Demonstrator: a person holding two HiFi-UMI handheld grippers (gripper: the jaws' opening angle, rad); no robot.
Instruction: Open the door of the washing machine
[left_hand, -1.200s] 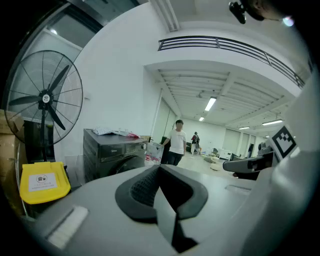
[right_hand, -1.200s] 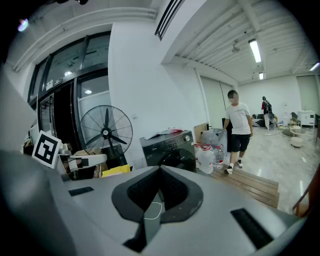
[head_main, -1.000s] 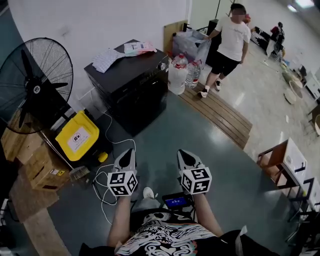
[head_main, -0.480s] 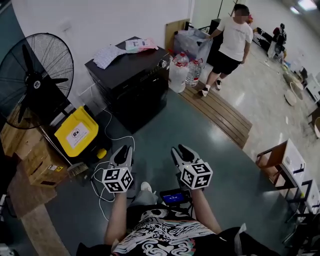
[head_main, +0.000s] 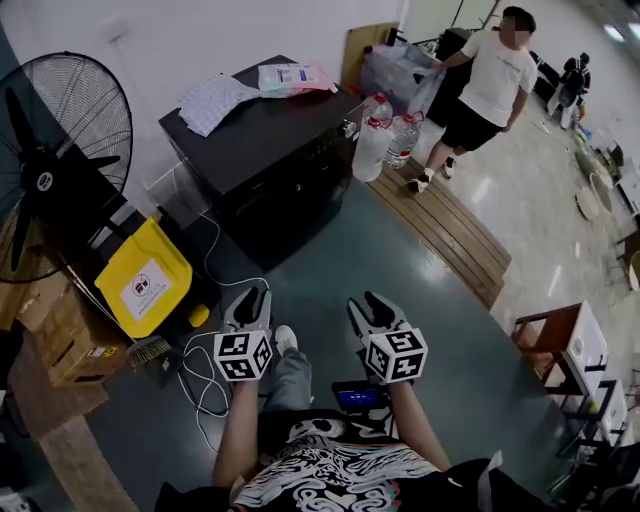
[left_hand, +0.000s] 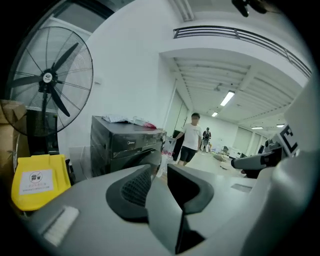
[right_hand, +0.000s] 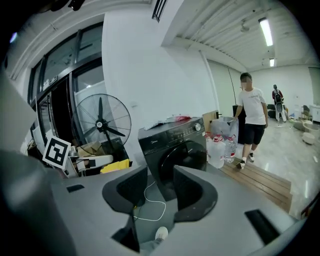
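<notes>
Right now the washing machine (head_main: 262, 160) stands upright against the white wall, ahead of you and slightly to your left. Its front, with the round door (right_hand: 183, 159), faces out toward you, and the door is shut flush against it. The control strip runs level along the top of that front. Loose papers (head_main: 218, 100) and a pink packet (head_main: 294, 77) lie on the lid.

Your left gripper (head_main: 254, 296) and right gripper (head_main: 364, 300) both hang short of the machine, well apart from the door, pointing toward it and somewhat down. Both are released: their jaws are opening and nothing sits between them.

To the machine's left stand a yellow bin (head_main: 145, 282), a big floor fan (head_main: 52, 185) and cardboard boxes (head_main: 55, 335). A white cable (head_main: 205, 372) loops over the floor in front of the machine's left corner. To its right stand water bottles (head_main: 386, 140) and a low wooden platform (head_main: 447, 232), where a person (head_main: 495, 85) is standing beside a plastic bag.
</notes>
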